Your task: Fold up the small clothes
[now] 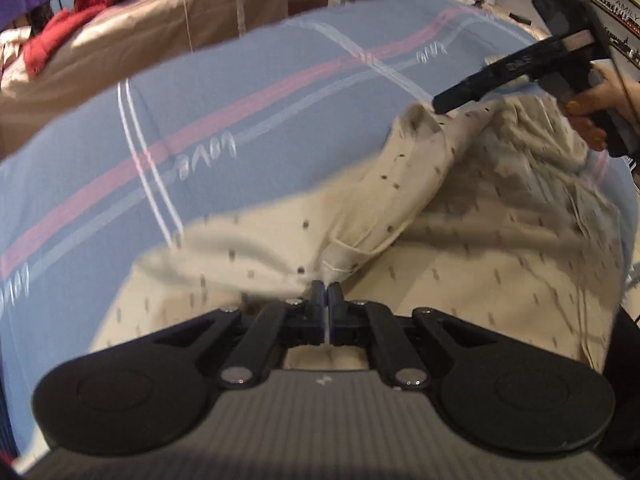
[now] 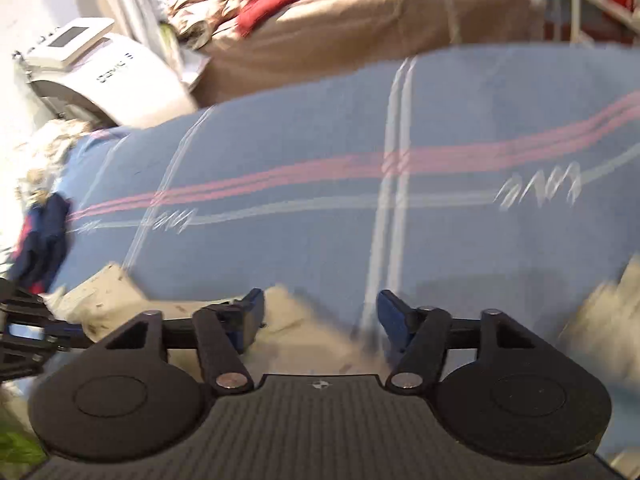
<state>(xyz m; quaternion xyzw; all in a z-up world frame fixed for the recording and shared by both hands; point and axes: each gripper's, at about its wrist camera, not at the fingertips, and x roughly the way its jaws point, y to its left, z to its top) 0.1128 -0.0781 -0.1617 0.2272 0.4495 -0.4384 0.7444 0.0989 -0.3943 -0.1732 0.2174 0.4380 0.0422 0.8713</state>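
Note:
A cream garment (image 1: 460, 240) with small dark flecks lies rumpled on the blue striped bedsheet (image 1: 240, 112). My left gripper (image 1: 327, 292) is shut on a fold of the garment's near edge. My right gripper (image 2: 320, 312) is open, held just above the sheet, with cream cloth (image 2: 280, 320) under and beside its left finger. In the left wrist view the right gripper (image 1: 444, 104) reaches in from the upper right over the garment's far corner.
A tan covered bed (image 1: 168, 24) with red clothes (image 1: 80, 12) stands beyond the sheet. A white machine (image 2: 100, 76) sits at the far left. Dark blue and red clothing (image 2: 40, 244) lies at the sheet's left edge. Shelves (image 1: 616, 4) line the right wall.

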